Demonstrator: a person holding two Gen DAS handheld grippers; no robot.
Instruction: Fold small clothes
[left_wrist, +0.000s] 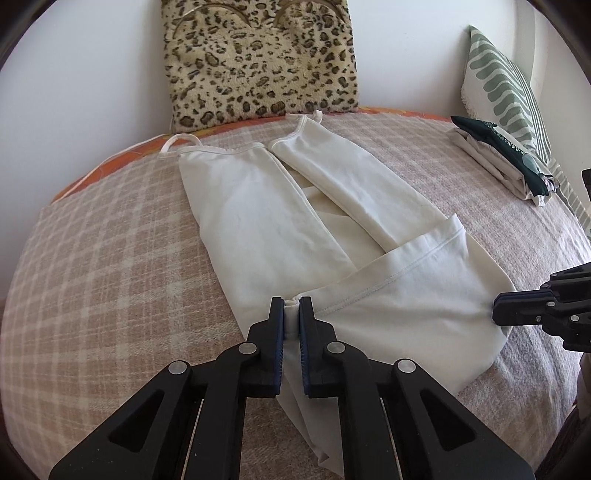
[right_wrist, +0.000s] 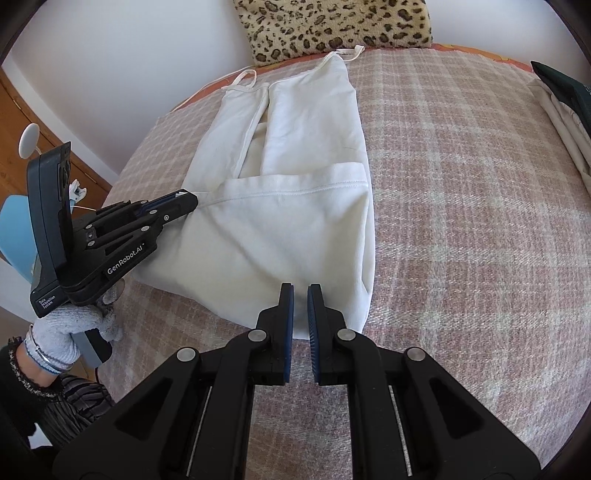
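Note:
A cream strap top (left_wrist: 258, 206) lies on the plaid bed cover, its two sides folded inward and its bottom hem turned up over the middle; it also shows in the right wrist view (right_wrist: 295, 155). My left gripper (left_wrist: 291, 301) is shut on the hem's left corner; it shows at the left in the right wrist view (right_wrist: 192, 201). My right gripper (right_wrist: 300, 288) is shut on the folded lower right edge of the top; it shows at the right edge of the left wrist view (left_wrist: 496, 308).
A leopard-print cushion (left_wrist: 258, 59) leans on the wall behind the top. A green-patterned pillow (left_wrist: 506, 85) and a stack of folded clothes (left_wrist: 502, 158) sit at the right. The plaid cover (right_wrist: 461, 206) spreads around. A wooden cabinet (right_wrist: 22, 122) stands left of the bed.

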